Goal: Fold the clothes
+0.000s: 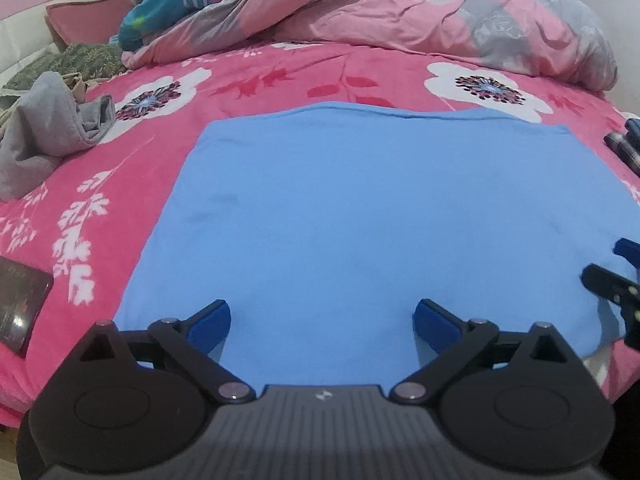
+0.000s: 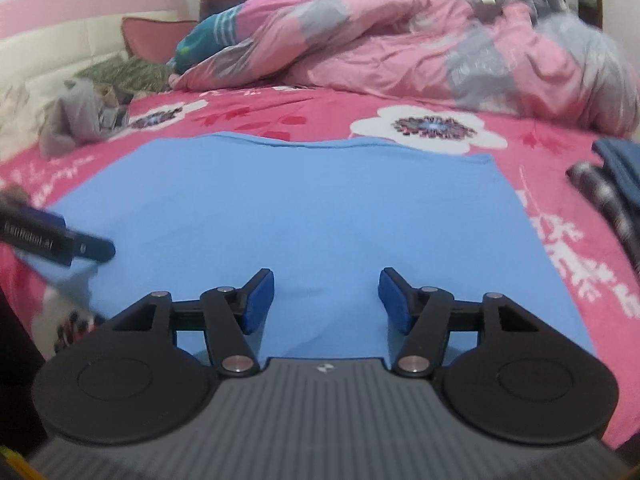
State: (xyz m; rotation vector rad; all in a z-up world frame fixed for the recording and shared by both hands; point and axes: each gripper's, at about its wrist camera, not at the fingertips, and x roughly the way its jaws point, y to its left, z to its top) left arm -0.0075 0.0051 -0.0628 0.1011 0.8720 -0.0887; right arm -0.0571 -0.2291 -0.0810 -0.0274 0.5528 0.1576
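Observation:
A light blue garment (image 1: 360, 208) lies flat and smooth as a folded rectangle on the pink flowered bedsheet (image 1: 280, 76). My left gripper (image 1: 322, 316) hovers over its near edge, jaws wide open with only cloth below them. My right gripper (image 2: 326, 284) is also open above the near part of the blue garment (image 2: 300, 208), nothing pinched between its blue pads. The right gripper's fingers (image 1: 612, 284) show at the right edge of the left wrist view. The left gripper's finger (image 2: 92, 250) pokes in at the left of the right wrist view, blurred.
A crumpled grey garment (image 1: 40, 140) sits at the left. A bunched pink and grey quilt (image 1: 400, 12) with a teal striped garment (image 1: 168, 8) fills the back. Dark patterned clothes (image 2: 608, 192) lie at the right. A dark flat device (image 1: 20, 304) rests near the left bed edge.

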